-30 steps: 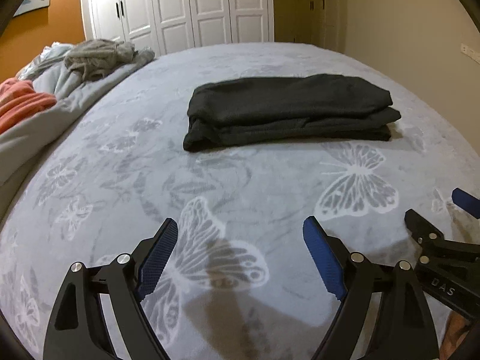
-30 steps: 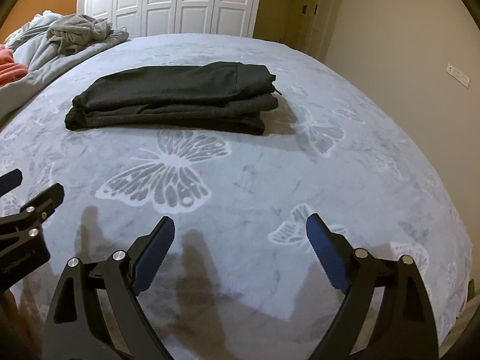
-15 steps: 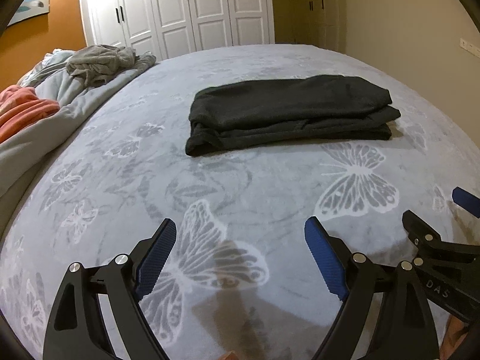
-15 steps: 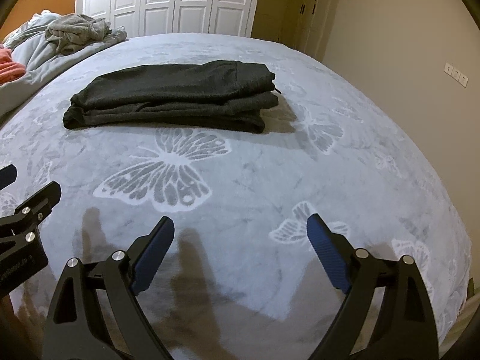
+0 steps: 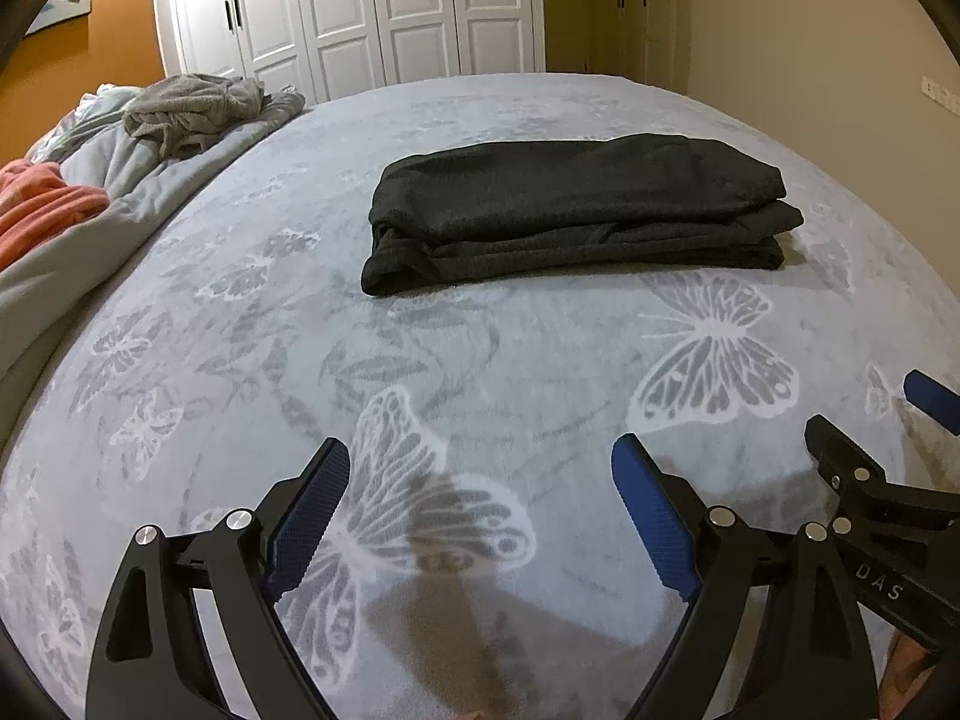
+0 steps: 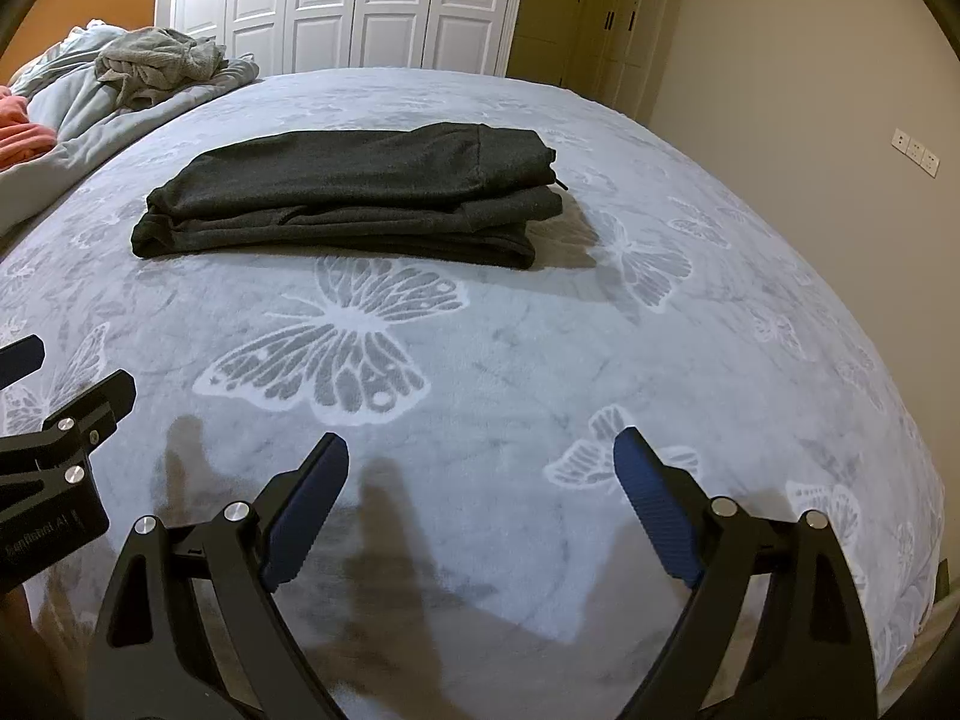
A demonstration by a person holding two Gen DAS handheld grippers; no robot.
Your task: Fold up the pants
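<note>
Viewing a bed (image 5: 480,372) with a grey butterfly-print blanket, white wardrobe doors (image 5: 360,6) behind, I note the dark pants (image 5: 576,210) folded into a neat stack mid-bed. Left claw (image 5: 480,480) and right claw (image 6: 480,474) both released, well short of it.

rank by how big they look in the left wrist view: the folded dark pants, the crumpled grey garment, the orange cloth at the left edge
1. folded dark pants, clearly the largest.
2. and 3. crumpled grey garment and orange cloth look about alike; the cloth is cut off by the frame edge and the garment lies farther back, so no ranking between them.
</note>
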